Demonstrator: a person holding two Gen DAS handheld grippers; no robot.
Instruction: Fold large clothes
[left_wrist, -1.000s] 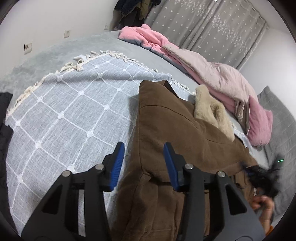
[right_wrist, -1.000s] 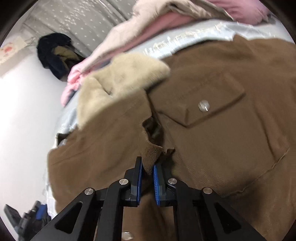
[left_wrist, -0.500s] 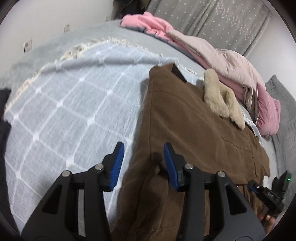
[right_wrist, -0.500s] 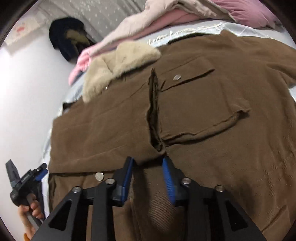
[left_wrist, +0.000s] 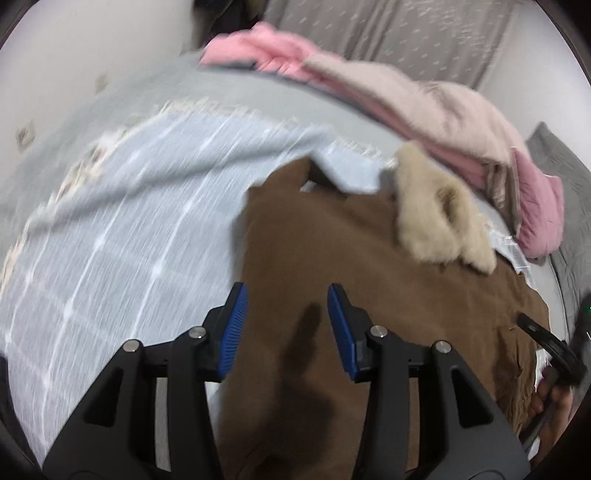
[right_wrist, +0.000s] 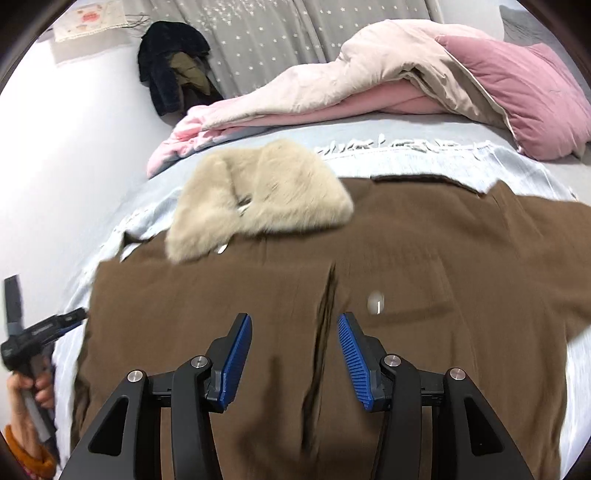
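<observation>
Brown corduroy jacket (right_wrist: 406, 251) with cream fur collar (right_wrist: 258, 199) lies flat beneath both grippers. Left gripper (left_wrist: 284, 325) spread, empty; right gripper (right_wrist: 295, 354) spread, empty.

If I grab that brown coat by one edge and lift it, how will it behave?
The brown coat will probably sag and drape, since it lies creased on the blanket. Its fur collar and thick cloth suggest some weight, likely dragging that end down.
</observation>
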